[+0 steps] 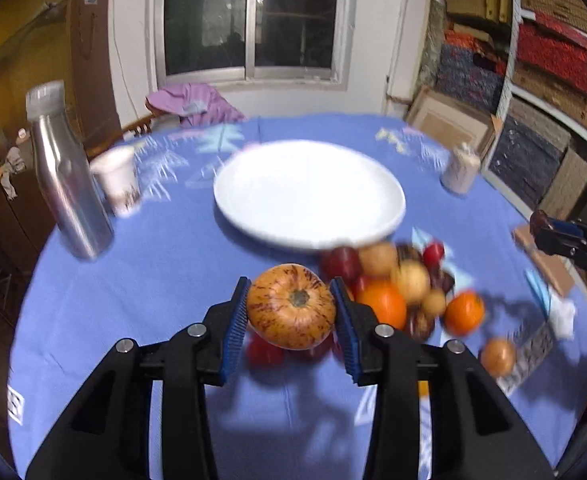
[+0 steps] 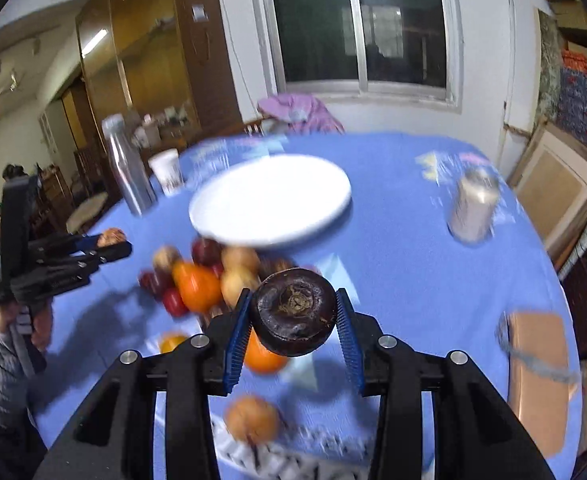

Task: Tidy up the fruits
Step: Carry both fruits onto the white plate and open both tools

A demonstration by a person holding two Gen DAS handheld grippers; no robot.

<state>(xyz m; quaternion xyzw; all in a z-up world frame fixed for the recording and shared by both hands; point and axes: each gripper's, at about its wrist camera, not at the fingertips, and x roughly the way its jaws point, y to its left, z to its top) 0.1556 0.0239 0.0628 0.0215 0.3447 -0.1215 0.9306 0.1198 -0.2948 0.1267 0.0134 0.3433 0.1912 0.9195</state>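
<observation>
My left gripper (image 1: 291, 306) is shut on a speckled yellow-red apple (image 1: 291, 306), held above the blue tablecloth. My right gripper (image 2: 293, 312) is shut on a dark purple mangosteen (image 2: 293, 312), also lifted. A pile of fruit (image 1: 397, 284) with oranges, red plums and tan fruits lies just in front of an empty white plate (image 1: 309, 196). The pile (image 2: 205, 276) and plate (image 2: 271, 200) also show in the right wrist view. The left gripper appears there at the left edge (image 2: 113, 242), and the right gripper at the left wrist view's right edge (image 1: 541, 226).
A steel bottle (image 1: 65, 176) and a white cup (image 1: 117, 180) stand at the left. A small jar (image 1: 459, 170) stands at the right. A loose tan fruit (image 1: 497, 356) lies near a cardboard piece (image 2: 537, 380). Shelves of boxes (image 1: 553, 60) flank the right.
</observation>
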